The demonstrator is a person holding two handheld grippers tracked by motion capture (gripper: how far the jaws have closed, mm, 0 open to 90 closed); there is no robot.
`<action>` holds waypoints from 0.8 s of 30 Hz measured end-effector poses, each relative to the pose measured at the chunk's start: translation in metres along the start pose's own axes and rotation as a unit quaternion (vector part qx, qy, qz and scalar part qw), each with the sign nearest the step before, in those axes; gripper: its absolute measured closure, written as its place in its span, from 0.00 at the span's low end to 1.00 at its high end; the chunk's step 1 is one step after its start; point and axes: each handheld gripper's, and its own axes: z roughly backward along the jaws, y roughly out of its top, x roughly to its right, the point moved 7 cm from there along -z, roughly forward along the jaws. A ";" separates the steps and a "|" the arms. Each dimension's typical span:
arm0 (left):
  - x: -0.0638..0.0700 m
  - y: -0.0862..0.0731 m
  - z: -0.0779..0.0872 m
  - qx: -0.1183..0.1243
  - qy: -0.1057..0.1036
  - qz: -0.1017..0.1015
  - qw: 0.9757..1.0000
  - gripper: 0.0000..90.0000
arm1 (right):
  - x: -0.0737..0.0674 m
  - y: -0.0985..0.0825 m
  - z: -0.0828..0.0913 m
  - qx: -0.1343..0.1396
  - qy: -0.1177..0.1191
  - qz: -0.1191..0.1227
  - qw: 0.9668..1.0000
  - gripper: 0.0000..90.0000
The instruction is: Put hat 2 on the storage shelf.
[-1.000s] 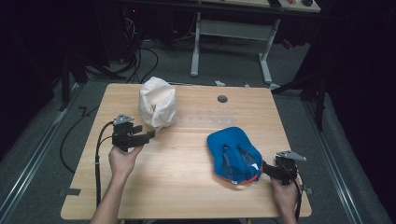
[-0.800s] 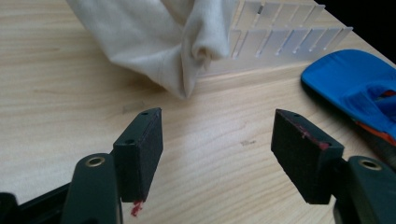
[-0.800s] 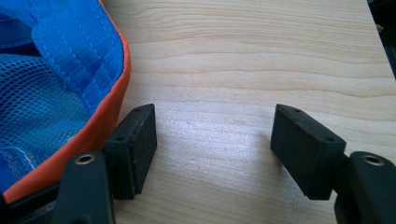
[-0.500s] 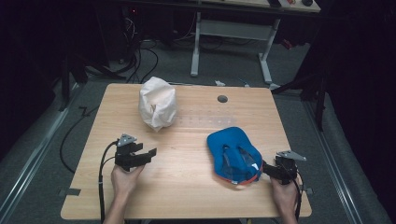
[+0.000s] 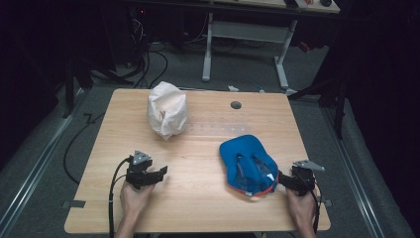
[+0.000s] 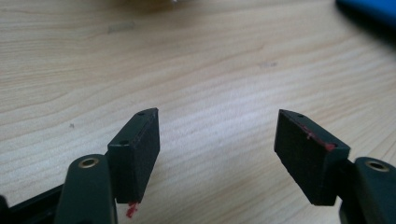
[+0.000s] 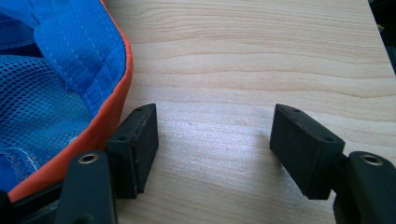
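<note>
The wooden table (image 5: 198,198) carries 2 soft things and both grippers. Taking the blue cap (image 5: 246,162) as the landmark: it lies upside down on the right half of the table, its open hollow facing up. Inside that hollow the high view shows blue mesh lining and a pale patch that is too small to make out. The right gripper view shows the same mesh lining (image 7: 42,121), a stitched blue band and the orange edge (image 7: 100,126) running round the rim.

A white crumpled bag (image 5: 167,109) stands well apart from the cap, up and to the left of it, nearer the far edge. Its top is closed over, so its contents cannot be told. A small dark round hole (image 5: 236,105) in the tabletop sits beyond the cap, near the far edge.

The right gripper (image 5: 282,179) lies just beside the cap's right rim. Its jaws stand apart over bare wood, and the left jaw rests against the orange edge without clamping it.

The left gripper (image 5: 161,171) sits well to the left of the cap, low over the table. Its jaws are spread wide, have just been opening, and have only bare wood between them.
</note>
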 end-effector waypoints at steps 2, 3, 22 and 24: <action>0.000 -0.002 0.000 -0.006 0.001 0.002 1.000 0.36 | 0.000 0.000 0.000 0.000 -0.001 0.000 1.000 0.36; 0.000 -0.003 0.000 -0.006 0.000 0.005 1.000 0.36 | 0.000 0.000 0.000 0.000 -0.001 0.000 1.000 0.36; 0.002 -0.013 -0.003 -0.008 0.050 -0.017 0.999 0.33 | -0.002 -0.002 0.000 -0.011 0.013 0.014 1.000 0.22; 0.001 -0.013 -0.003 -0.006 0.047 -0.013 0.999 0.33 | -0.001 -0.002 0.001 -0.012 0.013 0.015 1.000 0.24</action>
